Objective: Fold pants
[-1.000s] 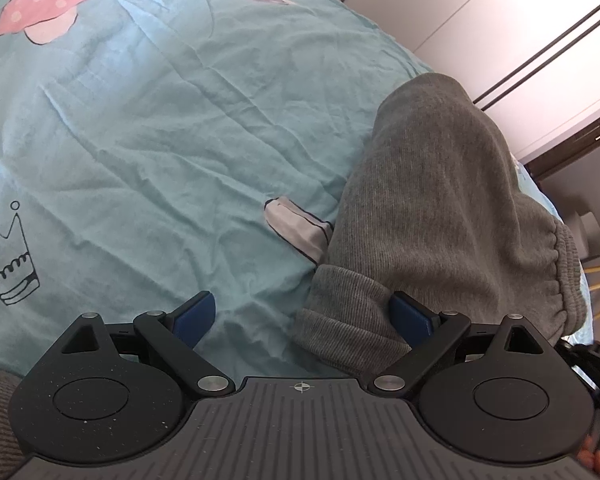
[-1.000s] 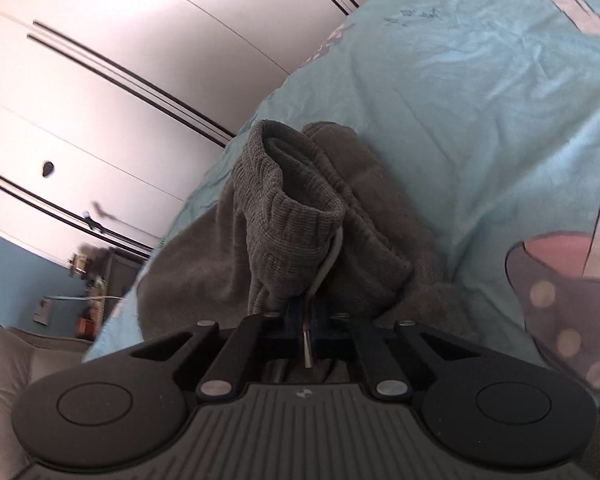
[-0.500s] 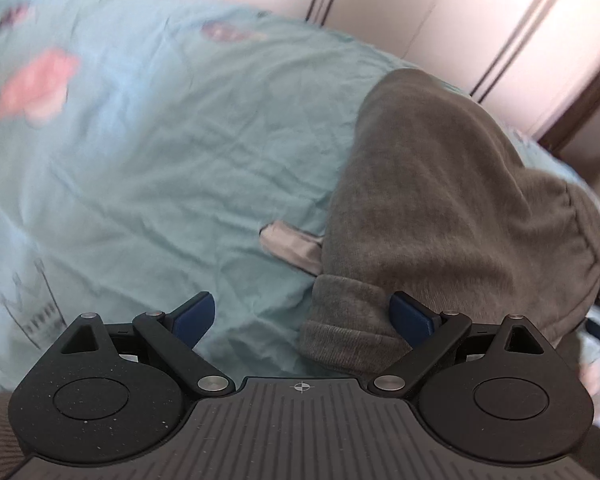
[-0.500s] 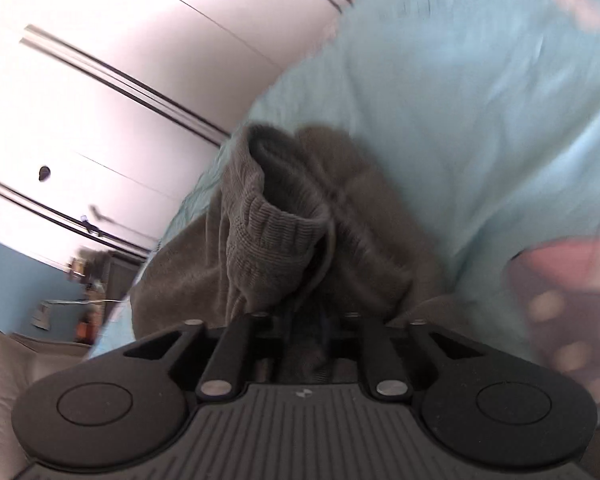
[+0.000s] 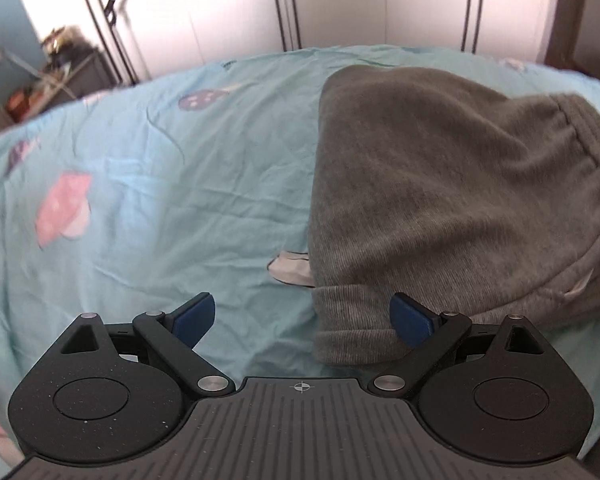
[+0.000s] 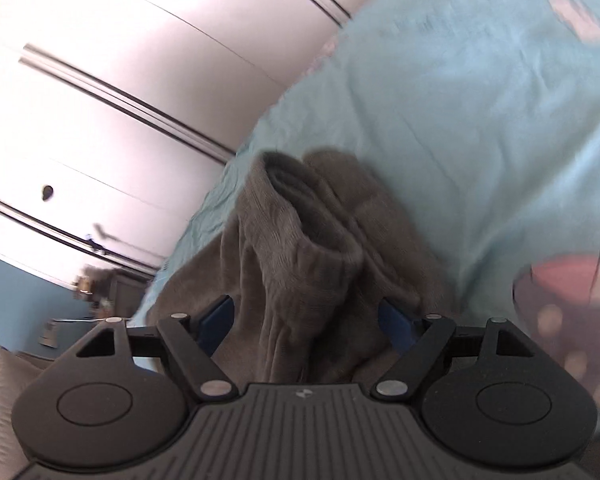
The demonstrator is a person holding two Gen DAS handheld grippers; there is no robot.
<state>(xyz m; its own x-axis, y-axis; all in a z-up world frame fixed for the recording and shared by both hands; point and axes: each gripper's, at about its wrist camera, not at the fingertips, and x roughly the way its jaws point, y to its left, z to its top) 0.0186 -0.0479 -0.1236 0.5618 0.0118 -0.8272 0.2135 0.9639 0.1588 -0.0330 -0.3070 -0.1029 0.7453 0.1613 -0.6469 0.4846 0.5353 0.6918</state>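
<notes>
White wardrobe doors [image 5: 228,4] back a bed dressed in a pale blue sheet [image 5: 180,200], and on it lie the grey pants [image 5: 440,200], folded into a thick bundle on the right half of the left wrist view. Its ribbed cuff [image 5: 352,332] sits at lower centre, just beside the left gripper [image 5: 302,316], whose jaws are spread wide with nothing between them. Left of the bundle the sheet runs open and wrinkled to the frame's left edge, dotted with mushroom prints. In the right wrist view the right gripper [image 6: 308,320] has just been opening; pants fabric sits between its jaws, pads clear of it. No legible writing shows anywhere.
</notes>
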